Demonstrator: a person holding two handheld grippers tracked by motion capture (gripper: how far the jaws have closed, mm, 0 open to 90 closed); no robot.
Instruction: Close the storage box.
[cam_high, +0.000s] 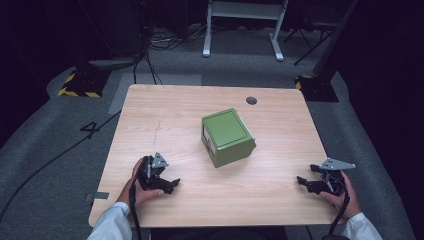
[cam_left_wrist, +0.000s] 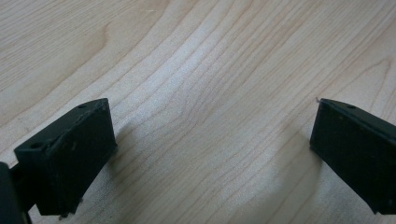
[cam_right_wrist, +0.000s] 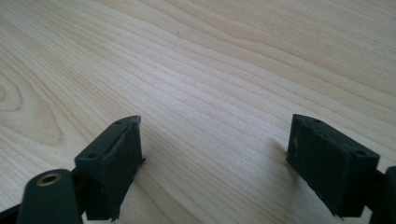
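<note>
High view shows the light wooden table (cam_high: 165, 115) from above, and at its near left corner the person's left hand (cam_high: 134, 187) rests on the top, holding the left gripper (cam_high: 167, 186) low with its tips turned inward toward the middle. Left gripper view has its two black jaws spread wide over bare wood grain, with nothing between them. Near the table's centre, a little toward the far side, sits the green box-shaped container (cam_high: 228, 137) with a recessed top panel and a pale label on its left face, turned at an angle to the table edges and well apart from both grippers. At the near right corner the right gripper (cam_high: 303, 182) mirrors the other, likewise spread wide and empty. Such a symmetrical, parked stance probably leaves the box reachable from either side.
</note>
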